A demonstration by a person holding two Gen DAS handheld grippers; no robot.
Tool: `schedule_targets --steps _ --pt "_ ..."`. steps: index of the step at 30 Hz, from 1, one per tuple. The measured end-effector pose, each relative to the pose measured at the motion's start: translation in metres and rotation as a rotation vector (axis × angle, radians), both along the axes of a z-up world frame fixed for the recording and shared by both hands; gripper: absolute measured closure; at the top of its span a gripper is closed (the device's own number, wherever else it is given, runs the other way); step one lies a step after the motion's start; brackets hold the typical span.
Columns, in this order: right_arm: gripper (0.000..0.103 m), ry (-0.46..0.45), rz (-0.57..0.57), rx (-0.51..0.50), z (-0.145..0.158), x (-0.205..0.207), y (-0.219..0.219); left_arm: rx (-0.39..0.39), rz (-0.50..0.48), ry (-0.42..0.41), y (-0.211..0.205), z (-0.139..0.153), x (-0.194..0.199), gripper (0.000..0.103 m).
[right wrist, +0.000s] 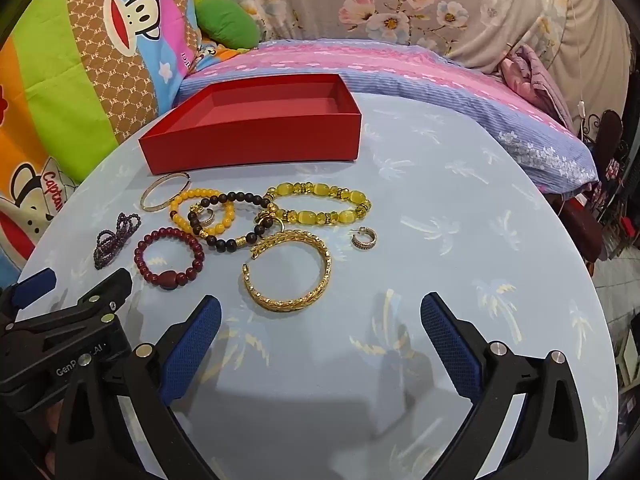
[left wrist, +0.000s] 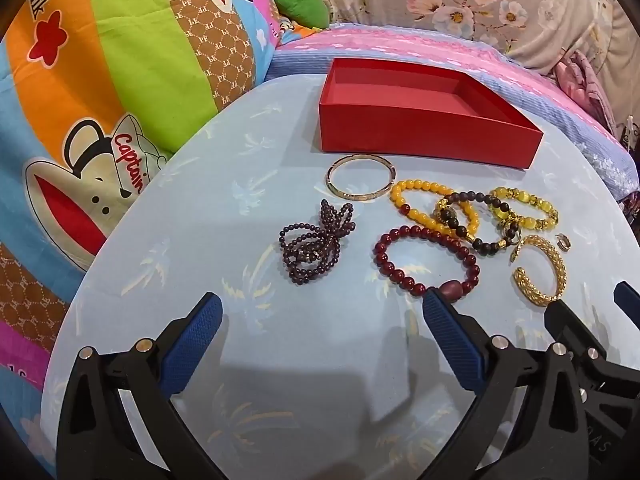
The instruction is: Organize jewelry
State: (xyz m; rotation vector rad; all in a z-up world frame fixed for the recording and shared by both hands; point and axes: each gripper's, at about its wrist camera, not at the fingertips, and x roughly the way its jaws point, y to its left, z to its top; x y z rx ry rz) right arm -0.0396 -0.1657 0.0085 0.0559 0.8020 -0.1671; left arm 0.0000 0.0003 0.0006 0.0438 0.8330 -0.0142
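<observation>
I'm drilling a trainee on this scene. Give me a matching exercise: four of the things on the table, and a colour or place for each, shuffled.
Things:
1. box
2. open cuff
3. small earring
4. thin bangle

Descriptions:
A. plain gold ring, lying just in front of the box
B. red, nothing inside
C. woven gold, nearest the right hand-held gripper
D. lies alone, right of the bracelets

Pairs: 1-B, 2-C, 3-D, 4-A
</observation>
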Motion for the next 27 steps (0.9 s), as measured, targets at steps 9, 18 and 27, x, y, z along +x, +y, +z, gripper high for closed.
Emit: schedule_targets --steps 9,18,27 --pt "0.007 0.008 -0.003 -0.024 0.0070 -0.0028 0.0054 -0.011 -0.016 0.010 0.0057 -0.0009 -0.0052 0.007" --pt "0.007 -0.005 -0.008 -0.031 0.0036 -0.0060 0.0006 0.010 -0.024 0.001 0.0020 0.0010 -0.0084 0.007" --pt "0.007 -0.005 -0.004 -0.039 0.0032 -0.0076 0.0020 0.010 -0.022 0.004 0.0008 0.0008 -0.0083 0.007"
